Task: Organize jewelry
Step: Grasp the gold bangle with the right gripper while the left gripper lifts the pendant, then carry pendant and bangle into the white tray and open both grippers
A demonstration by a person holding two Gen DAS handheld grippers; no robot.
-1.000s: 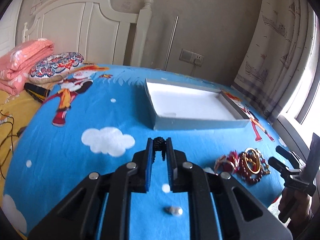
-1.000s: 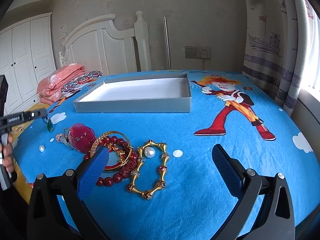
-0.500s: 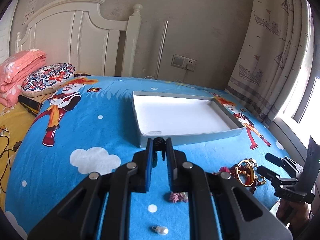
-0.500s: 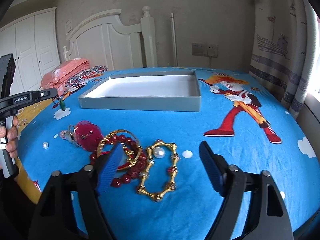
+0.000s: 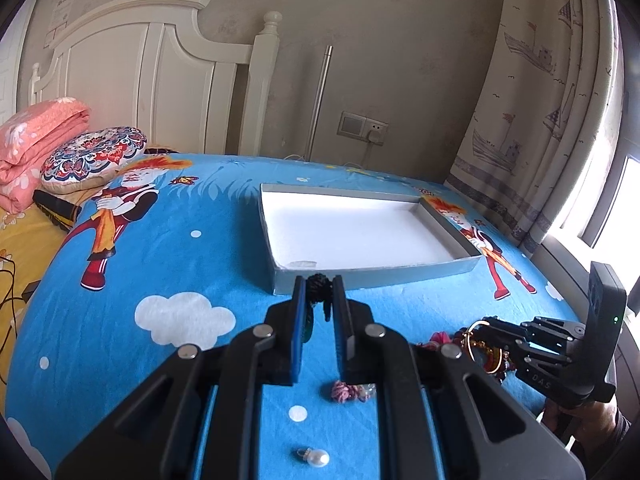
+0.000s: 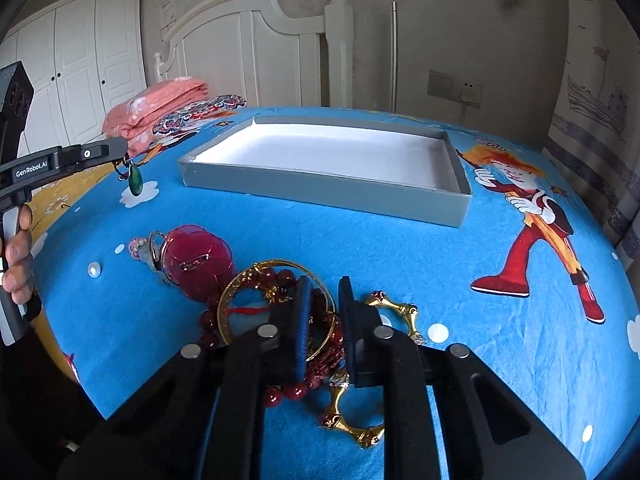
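Observation:
My left gripper [image 5: 319,286] is shut on a black cord with a green pendant [image 6: 135,182] hanging from it, held above the bed near the front corner of the grey tray [image 5: 448,270]. The tray [image 6: 320,190] has a white floor and holds nothing I can see. My right gripper [image 6: 324,288] is closed down on the jewelry pile, its jaws around the thin gold bangle [image 6: 240,284] and dark red bead bracelet [image 6: 286,278]. A gold link bracelet [image 6: 394,308] lies partly under it.
A red brooch [image 6: 198,260] lies left of the pile. A pink yarn piece [image 5: 345,391] and a pearl earring [image 5: 314,457] lie on the blue bedspread under my left gripper. A pillow [image 5: 94,158] and folded pink blanket [image 5: 30,140] lie by the headboard.
My right gripper moved down onto the jewelry pile and closed from wide open to nearly shut. My left gripper carried the pendant forward toward the tray.

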